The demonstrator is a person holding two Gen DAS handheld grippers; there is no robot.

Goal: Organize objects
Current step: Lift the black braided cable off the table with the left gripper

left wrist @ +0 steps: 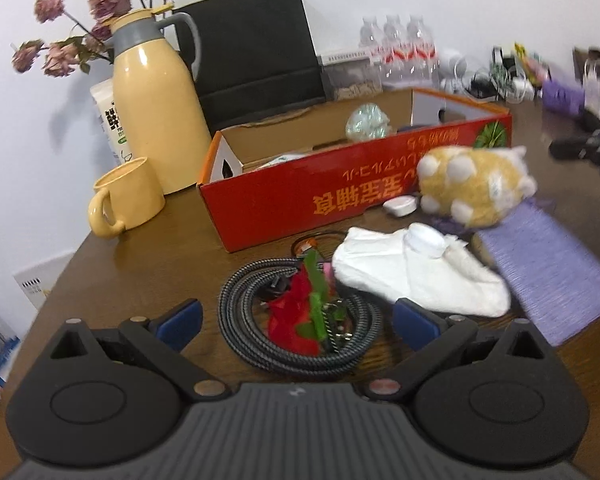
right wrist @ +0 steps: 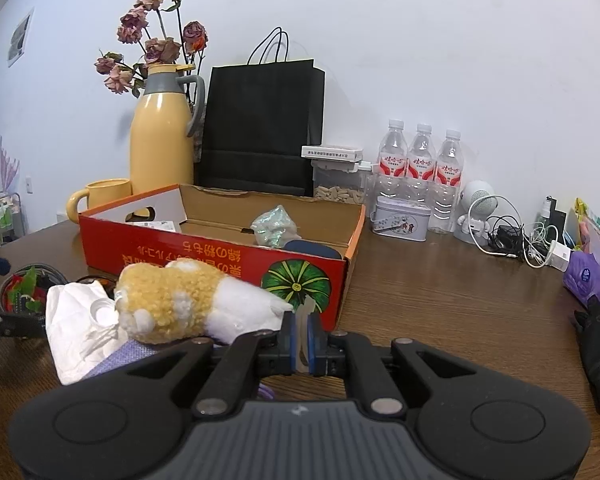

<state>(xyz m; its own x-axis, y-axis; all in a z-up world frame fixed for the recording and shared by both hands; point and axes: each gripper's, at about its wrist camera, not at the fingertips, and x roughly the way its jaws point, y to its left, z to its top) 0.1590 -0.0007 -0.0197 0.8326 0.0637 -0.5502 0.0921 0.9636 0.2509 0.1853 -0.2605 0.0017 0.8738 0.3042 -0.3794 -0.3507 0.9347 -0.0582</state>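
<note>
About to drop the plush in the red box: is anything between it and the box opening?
Nothing visible blocks it. The plush, pinched at its white end by the right gripper, hangs just before the box's front wall, so it must clear that wall.

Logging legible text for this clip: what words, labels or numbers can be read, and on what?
"宝宝辅食", apparently, upside down: red cardboard box.
Smaller yellow line on that box: unreadable.
Red labels on the water bottles: too small.
Black print on the white carton: blurred.
Tin: too small.
</note>
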